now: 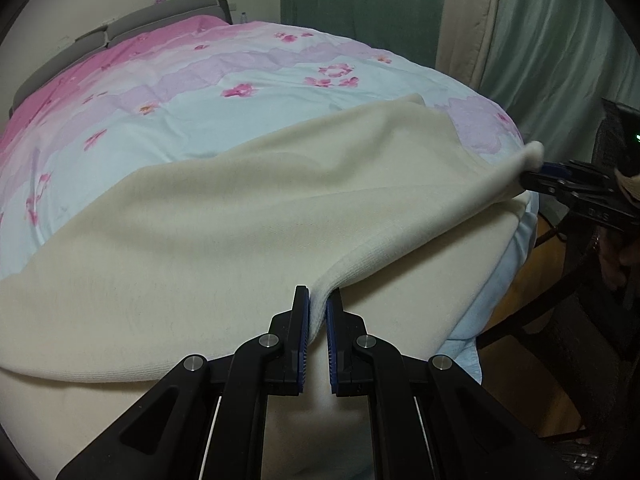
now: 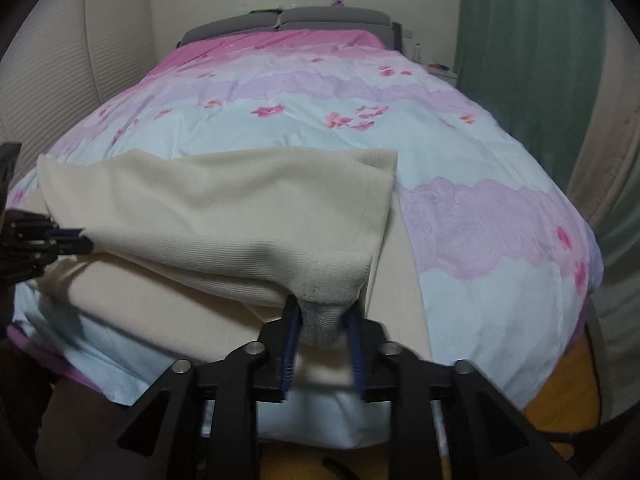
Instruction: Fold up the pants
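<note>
- Left gripper [image 1: 318, 304] is clamped tight on a ribbed edge of the cream pants [image 1: 224, 216], the blue pads [image 1: 305, 320] pinching the fabric between them.
- Right gripper [image 2: 322, 316] has a bunched corner of the same pants sitting between its jaws, which stand a little apart; whether the pads press on the cloth cannot be told from this blurred view.
- From the left wrist view, the right gripper [image 1: 536, 174] shows at the far right, the fabric's corner at its tip.
- The pants lie spread at the near end of the bed, an upper layer doubled over a lower one.
- Under them runs the floral quilt [image 2: 360, 92], pale blue, lilac and pink.
- A grey headboard [image 2: 328, 16] stands at the far end, with green curtains [image 2: 528, 64] beside the bed.
</note>
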Tool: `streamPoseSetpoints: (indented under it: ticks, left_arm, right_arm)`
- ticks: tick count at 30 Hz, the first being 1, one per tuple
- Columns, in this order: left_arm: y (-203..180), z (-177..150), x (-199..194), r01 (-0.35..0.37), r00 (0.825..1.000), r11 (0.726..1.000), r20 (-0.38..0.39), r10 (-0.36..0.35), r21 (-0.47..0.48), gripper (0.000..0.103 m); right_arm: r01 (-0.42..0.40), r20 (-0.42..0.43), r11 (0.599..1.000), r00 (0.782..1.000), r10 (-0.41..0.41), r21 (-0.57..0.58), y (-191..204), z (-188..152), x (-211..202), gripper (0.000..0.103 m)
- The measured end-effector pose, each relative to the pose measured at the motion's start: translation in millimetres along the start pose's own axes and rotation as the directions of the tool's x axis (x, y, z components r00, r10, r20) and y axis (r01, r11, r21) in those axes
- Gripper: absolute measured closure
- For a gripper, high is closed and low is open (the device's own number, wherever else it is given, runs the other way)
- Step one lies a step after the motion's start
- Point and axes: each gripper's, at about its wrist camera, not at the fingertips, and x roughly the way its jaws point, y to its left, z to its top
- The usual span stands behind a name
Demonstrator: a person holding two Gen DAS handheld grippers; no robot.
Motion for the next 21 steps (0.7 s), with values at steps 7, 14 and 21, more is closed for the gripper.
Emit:
streamPoseSetpoints:
  ticks: [7, 14, 21]
  left_arm:
    - [-1.7, -0.3, -8.8, -0.017, 1.0, 1.0, 0.026, 0.017, 0.011, 0.093]
    - [1.4, -5.0, -10.5, -0.013, 1.0, 1.0, 0.027, 0.013, 0.004, 0.093]
    - [4.8, -9.5, -17.5, -0.011, 0.997, 1.0, 0.078, 0.011, 0.002, 0.093]
  right_arm:
    - [-0.025, 0.055, 0.988, 0.998, 0.017, 0.149, 9.0, -14.0, -35.8, 0.041]
    - [-0.102, 0.026, 0.901, 0.995, 0.1, 0.422, 9.4, -29.4, -32.1, 0.04]
    - [-0.091, 0.03, 0.679, 0.994, 0.101, 0.728, -17.6, -53.8, -30.6, 0.04]
